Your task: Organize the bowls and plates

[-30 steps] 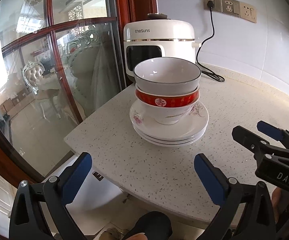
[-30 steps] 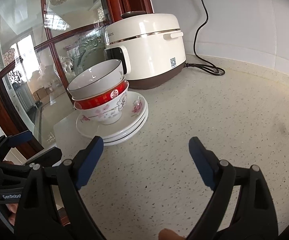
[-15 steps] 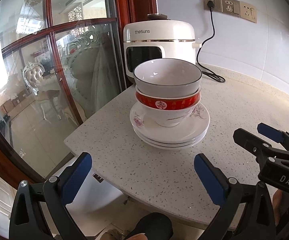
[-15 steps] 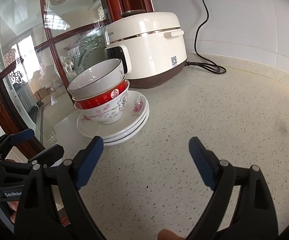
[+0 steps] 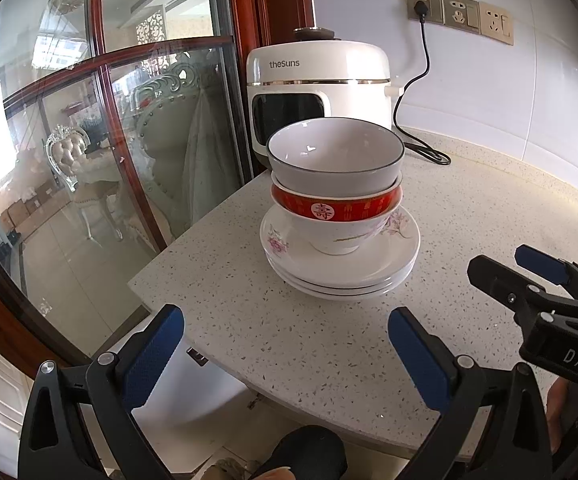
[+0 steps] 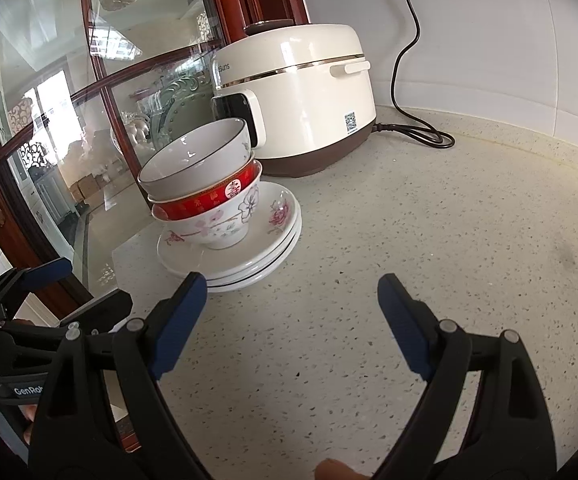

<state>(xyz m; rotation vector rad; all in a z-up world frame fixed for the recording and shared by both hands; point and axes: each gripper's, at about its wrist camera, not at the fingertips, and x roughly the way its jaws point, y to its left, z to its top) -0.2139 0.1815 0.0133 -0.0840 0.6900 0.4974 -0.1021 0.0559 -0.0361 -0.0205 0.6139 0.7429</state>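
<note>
While a rice cooker (image 5: 319, 88) stands behind, bowls (image 5: 335, 176) top plates (image 5: 341, 268).

Glossy glazed ceramic bowls (image 5: 335, 184) and plates (image 5: 341, 268) sit on speckled polished stone countertop (image 5: 469, 216) (cooker (image 5: 319, 80) shiny plastic).

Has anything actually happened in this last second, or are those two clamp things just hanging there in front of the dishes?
Very little. The left hand-held gripper crept slightly toward the stack, which looms a touch larger and lower in its view. The right hand-held gripper barely drifted. Nothing was gripped or released; both are open and empty. The grey bowl sits in the red-banded bowl on the plates, as before.
</note>
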